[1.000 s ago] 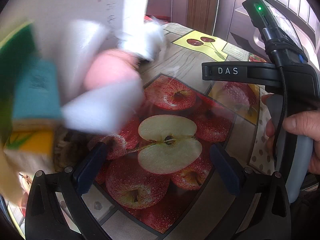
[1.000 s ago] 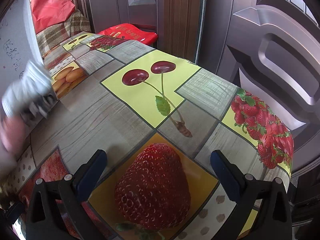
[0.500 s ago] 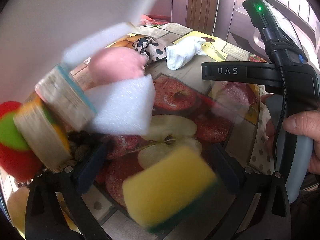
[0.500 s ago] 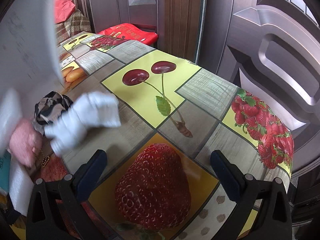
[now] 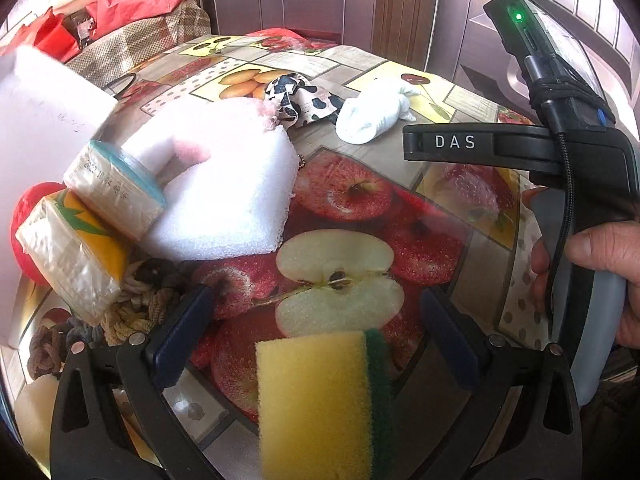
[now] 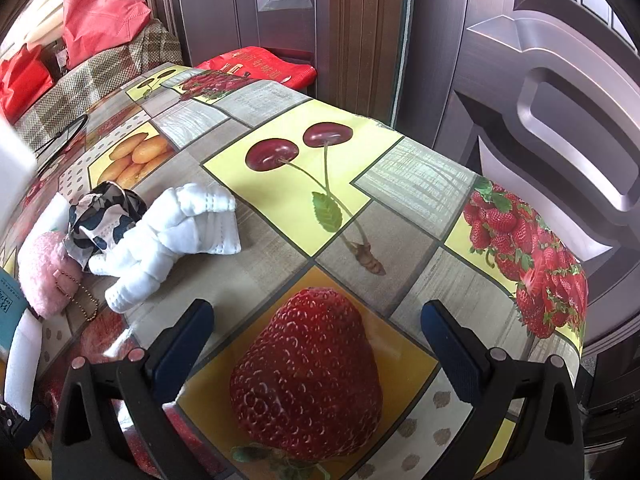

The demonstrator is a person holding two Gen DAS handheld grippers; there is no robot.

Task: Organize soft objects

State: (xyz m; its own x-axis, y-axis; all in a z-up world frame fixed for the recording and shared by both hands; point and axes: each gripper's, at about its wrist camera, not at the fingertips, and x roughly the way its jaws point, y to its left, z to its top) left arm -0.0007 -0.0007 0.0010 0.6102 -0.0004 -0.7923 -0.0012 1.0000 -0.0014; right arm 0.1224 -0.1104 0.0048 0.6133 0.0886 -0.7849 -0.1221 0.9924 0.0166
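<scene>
Soft things lie spilled on the fruit-print tablecloth (image 5: 448, 216). A yellow-green sponge (image 5: 320, 404) lies between the wide-open fingers of my left gripper (image 5: 320, 336), untouched by them. White foam blocks (image 5: 228, 200), two tissue packs (image 5: 112, 188), hair ties (image 5: 140, 304), a pink fluffy pouch (image 6: 46, 272), a cow-print cloth (image 5: 302, 98) and a white sock (image 5: 372, 114) lie beyond. My right gripper (image 6: 318, 340) is open and empty over a strawberry print, with the sock (image 6: 168, 240) to its left.
A white box (image 5: 36, 128) hangs tilted at the far left. A red ball (image 5: 24, 216) sits by the tissue packs. The right gripper's body and my hand (image 5: 592, 248) fill the left view's right side. Doors and red bags stand behind the table.
The white box has tipped and pulled away to the left. The soft things fell from it and have come to rest on the table. Both grippers stayed still and open.
</scene>
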